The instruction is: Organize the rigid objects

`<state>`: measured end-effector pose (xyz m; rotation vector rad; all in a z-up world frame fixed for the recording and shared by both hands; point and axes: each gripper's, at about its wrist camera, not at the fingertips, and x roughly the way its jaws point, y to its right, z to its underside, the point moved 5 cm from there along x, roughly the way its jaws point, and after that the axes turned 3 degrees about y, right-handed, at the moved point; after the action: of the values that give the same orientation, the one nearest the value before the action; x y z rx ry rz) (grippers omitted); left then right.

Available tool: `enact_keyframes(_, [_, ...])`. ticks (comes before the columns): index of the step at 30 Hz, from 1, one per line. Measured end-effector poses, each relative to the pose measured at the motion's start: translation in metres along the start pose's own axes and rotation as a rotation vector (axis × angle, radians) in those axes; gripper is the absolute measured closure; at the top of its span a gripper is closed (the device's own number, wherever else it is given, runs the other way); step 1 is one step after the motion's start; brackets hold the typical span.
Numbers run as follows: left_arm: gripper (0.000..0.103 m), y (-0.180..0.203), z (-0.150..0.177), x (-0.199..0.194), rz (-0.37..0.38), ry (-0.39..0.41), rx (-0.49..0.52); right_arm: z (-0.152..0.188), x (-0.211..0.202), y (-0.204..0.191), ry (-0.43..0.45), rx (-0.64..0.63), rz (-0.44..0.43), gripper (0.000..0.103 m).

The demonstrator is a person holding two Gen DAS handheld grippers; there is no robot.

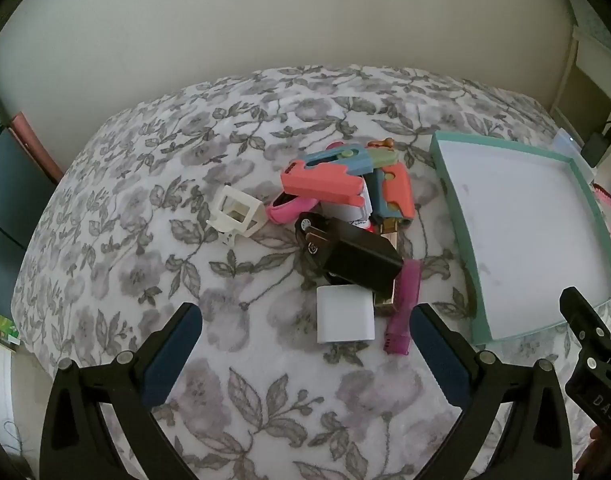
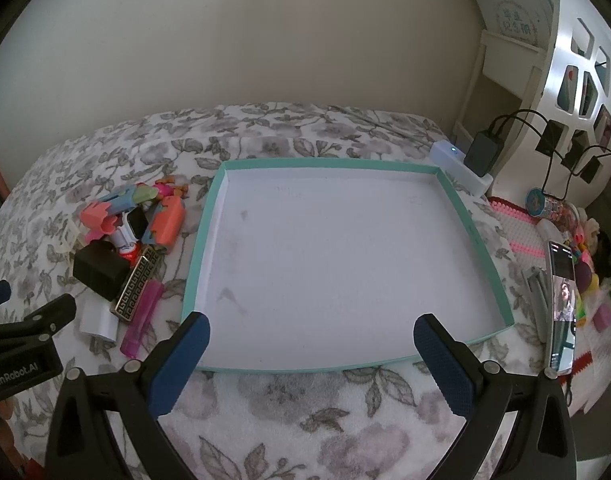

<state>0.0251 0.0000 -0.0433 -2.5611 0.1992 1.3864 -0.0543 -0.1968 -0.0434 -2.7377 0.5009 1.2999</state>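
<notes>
A heap of small rigid objects lies on a floral blanket: a white charger block, a black plug adapter, a purple lighter, a coral toy gun, a pink piece and a white frame-like part. My left gripper hovers open just in front of the white charger. To the right sits a teal-rimmed box lid, white inside and empty. My right gripper stands open over its near edge. The heap shows left of the lid.
Right of the lid lie a phone with a lit screen, small toys, a pink-white mat and a white power strip with black adapters. A white shelf stands behind. A wall runs along the bed's far side.
</notes>
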Motion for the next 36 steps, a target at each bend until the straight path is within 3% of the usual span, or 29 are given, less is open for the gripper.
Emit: enact_keyframes(36, [0.000, -0.0017, 0.0017, 0.0019, -0.005, -0.010, -0.003, 0.0013, 0.0033, 0.0034, -0.016, 0.005, 0.014, 0.000])
